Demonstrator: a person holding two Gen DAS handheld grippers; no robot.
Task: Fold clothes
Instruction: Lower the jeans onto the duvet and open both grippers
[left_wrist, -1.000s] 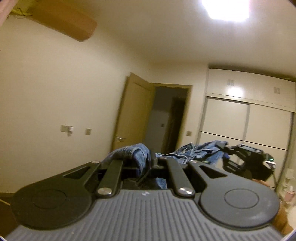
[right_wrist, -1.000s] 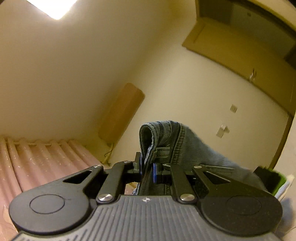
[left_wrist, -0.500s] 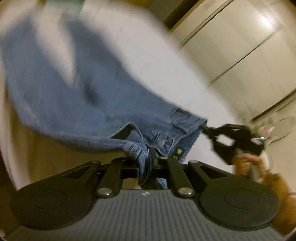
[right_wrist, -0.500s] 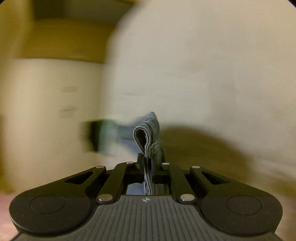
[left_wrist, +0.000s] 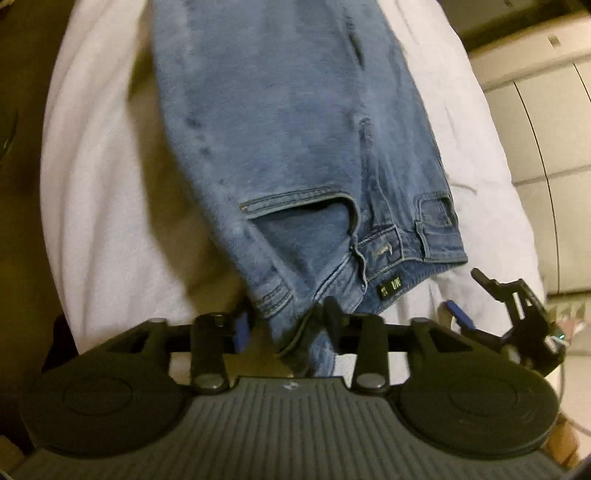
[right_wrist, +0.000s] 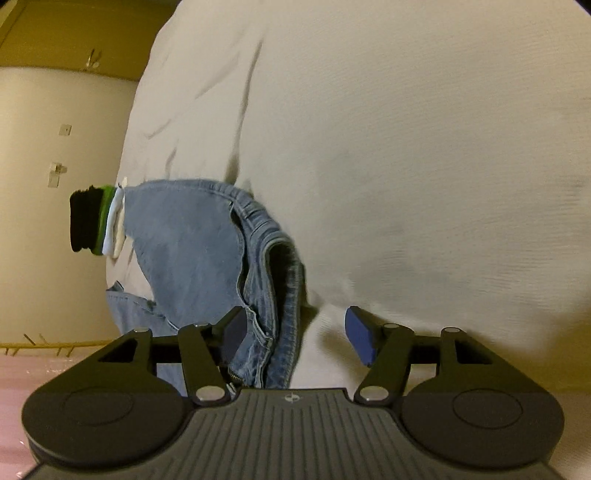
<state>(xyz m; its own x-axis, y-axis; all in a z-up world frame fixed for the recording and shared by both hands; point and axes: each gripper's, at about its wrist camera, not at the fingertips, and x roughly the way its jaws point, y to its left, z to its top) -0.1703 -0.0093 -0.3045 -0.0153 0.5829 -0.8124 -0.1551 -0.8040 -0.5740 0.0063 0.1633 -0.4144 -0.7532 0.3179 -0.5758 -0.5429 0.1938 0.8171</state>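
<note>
Jeans (left_wrist: 295, 140) are lying spread out on the white bedcover (left_wrist: 103, 221), waistband end closest to both cameras and the legs running off toward the far edge of the bed.

Closest in the left wrist view, the left gripper (left_wrist: 286, 325) has its jaws opening, with a bit of the waistband still sitting between them, not really pinched anymore as far as I can see. Just past that there's the front pocket, the fly and a small black label (left_wrist: 389, 290) inside the waistband.

The right gripper (right_wrist: 295, 332) is opening too, jaws fairly wide. The waistband fold sits up against its left pad and the right pad (right_wrist: 360, 336) is clear of the fabric, over bare bedcover. You can also see that gripper from the left camera, near the bed's right edge.

Farther off, at the far left edge of the bed in the right view, there's a little stack of folded clothes (right_wrist: 96, 221), black, green and white. Beyond the bed is the wardrobe (left_wrist: 546, 122).
</note>
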